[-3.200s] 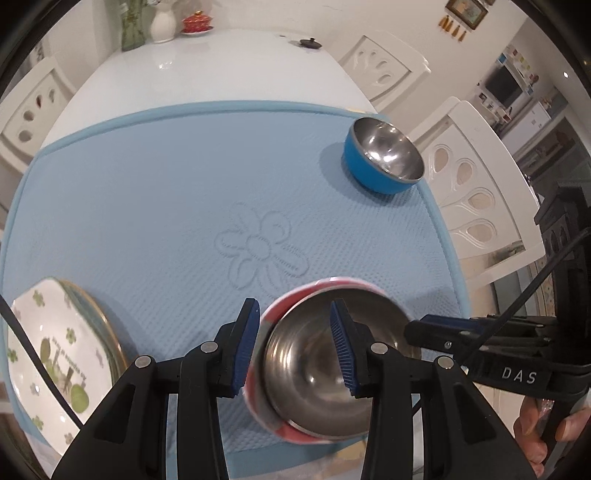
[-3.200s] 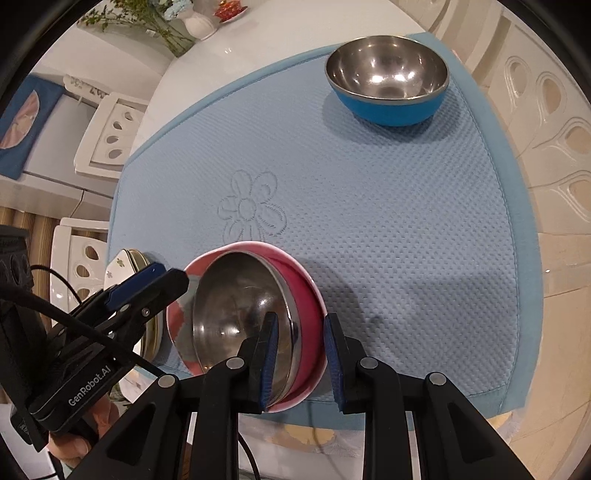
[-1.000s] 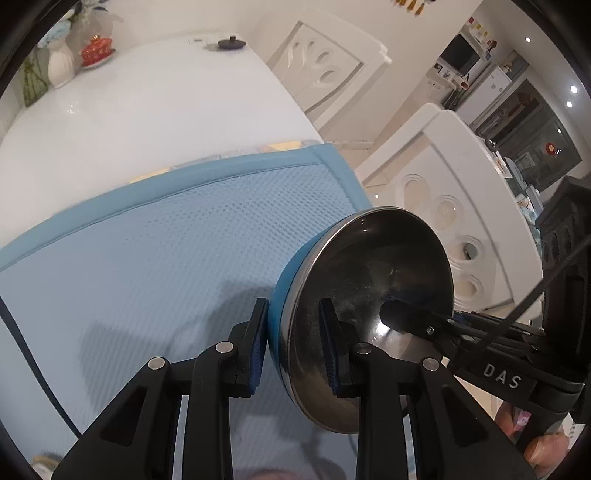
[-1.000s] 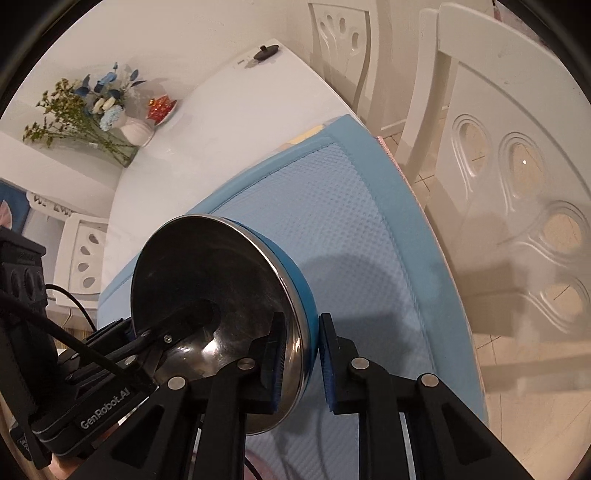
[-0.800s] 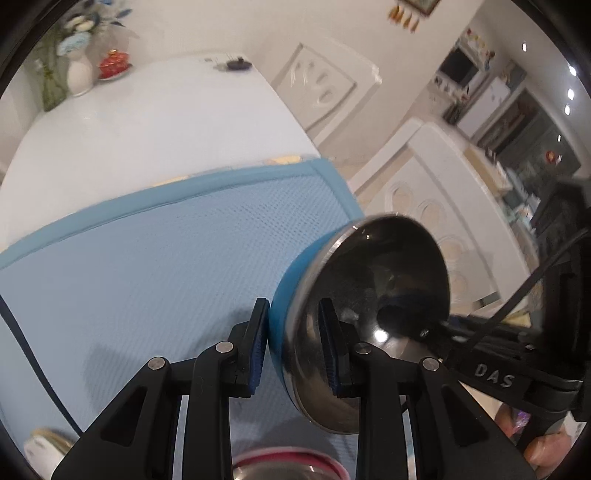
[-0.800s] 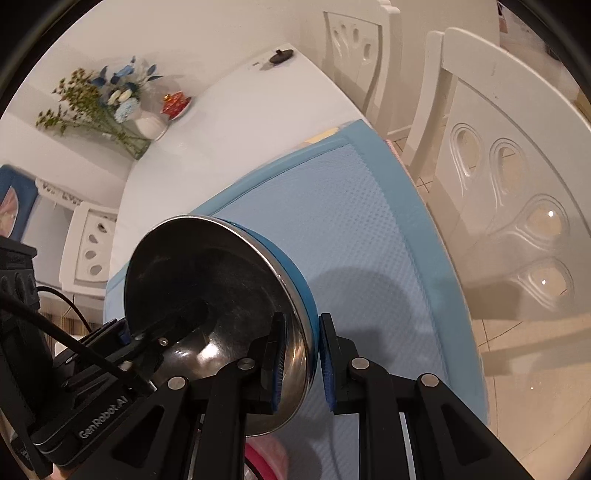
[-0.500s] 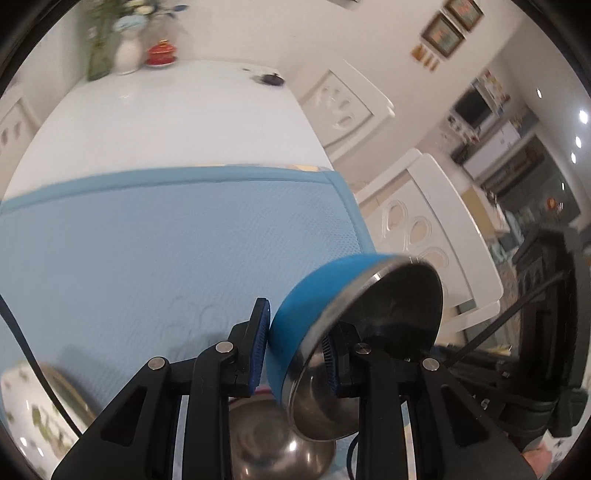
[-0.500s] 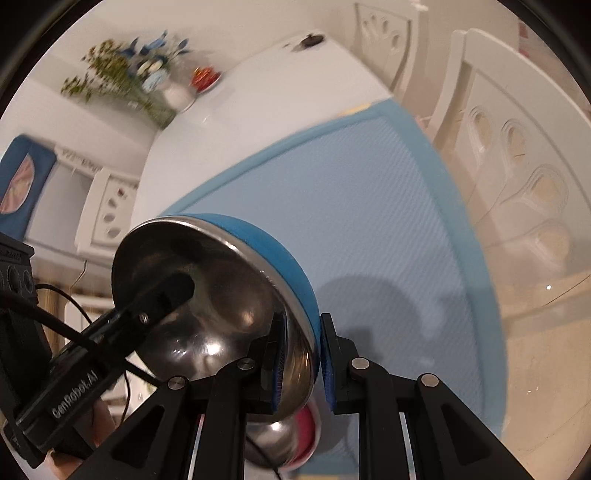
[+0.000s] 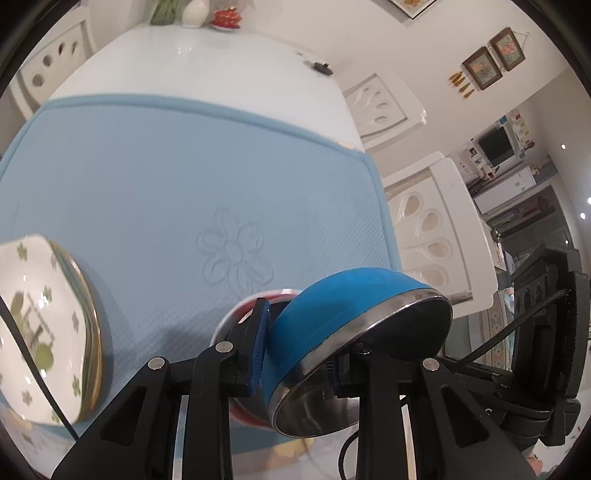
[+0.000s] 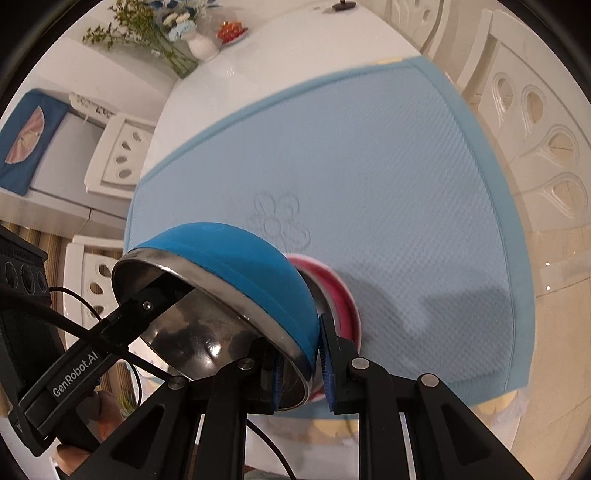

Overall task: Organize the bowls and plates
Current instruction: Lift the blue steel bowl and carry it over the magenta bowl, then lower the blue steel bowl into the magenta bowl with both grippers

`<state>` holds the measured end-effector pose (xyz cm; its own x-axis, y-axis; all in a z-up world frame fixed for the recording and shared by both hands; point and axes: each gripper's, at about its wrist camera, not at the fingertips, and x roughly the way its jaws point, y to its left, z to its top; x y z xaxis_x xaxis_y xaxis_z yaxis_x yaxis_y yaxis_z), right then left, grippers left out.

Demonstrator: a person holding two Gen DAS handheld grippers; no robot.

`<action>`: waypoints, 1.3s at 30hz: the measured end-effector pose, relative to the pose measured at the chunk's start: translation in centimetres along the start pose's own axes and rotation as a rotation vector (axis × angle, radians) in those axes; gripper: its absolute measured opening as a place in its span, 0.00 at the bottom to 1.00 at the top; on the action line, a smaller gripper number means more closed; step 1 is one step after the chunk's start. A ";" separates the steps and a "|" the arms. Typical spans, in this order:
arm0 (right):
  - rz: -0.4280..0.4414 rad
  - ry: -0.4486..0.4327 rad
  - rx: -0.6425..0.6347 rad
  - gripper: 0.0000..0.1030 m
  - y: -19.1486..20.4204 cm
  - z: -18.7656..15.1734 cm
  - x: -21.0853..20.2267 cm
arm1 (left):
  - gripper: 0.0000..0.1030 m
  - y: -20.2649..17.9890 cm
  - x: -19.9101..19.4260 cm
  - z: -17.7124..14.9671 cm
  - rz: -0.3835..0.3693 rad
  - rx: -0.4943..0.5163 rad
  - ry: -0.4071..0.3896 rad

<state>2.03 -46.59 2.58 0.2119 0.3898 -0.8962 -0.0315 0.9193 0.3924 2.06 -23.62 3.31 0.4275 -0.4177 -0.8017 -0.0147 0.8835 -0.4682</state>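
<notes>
A blue bowl (image 9: 332, 299) with a steel inside is held in the air by both grippers, tilted. My left gripper (image 9: 295, 350) is shut on its left rim. My right gripper (image 10: 301, 362) is shut on its right rim; the bowl (image 10: 236, 254) fills the near left of the right wrist view. Right below it sits the pink bowl (image 10: 341, 291) with a steel bowl inside, near the front edge of the blue mat (image 9: 166, 177). The pink bowl (image 9: 245, 306) is mostly hidden. A stack of white plates (image 9: 40, 306) with green clover marks lies at the mat's front left.
White chairs (image 9: 436, 229) stand along the table's right side and one at the left (image 10: 118, 158). A vase with flowers (image 10: 195, 40) and a small red dish (image 10: 231, 29) stand at the far end of the white table (image 9: 192, 62).
Both grippers have carried the blue bowl from the mat's far right corner back toward the front edge, over the pink bowl. The bowl has tilted with its opening turned toward me.
</notes>
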 end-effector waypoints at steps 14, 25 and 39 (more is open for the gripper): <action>-0.035 0.085 0.032 0.16 -1.1 -2.2 1.9 | 0.23 0.5 2.3 -2.8 0.044 0.001 0.076; -0.074 0.091 0.030 0.18 -0.3 -2.8 3.2 | 0.27 -0.1 0.6 -3.1 0.175 0.126 0.022; -0.012 0.095 0.109 0.18 -1.4 -2.2 3.2 | 0.33 2.9 0.4 -3.1 0.150 0.006 0.021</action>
<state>0.61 -46.50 -1.26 0.1181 0.3873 -0.9143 0.0776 0.9144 0.3974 -0.59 -21.84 0.49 0.4022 -0.2855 -0.8699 -0.0719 0.9374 -0.3409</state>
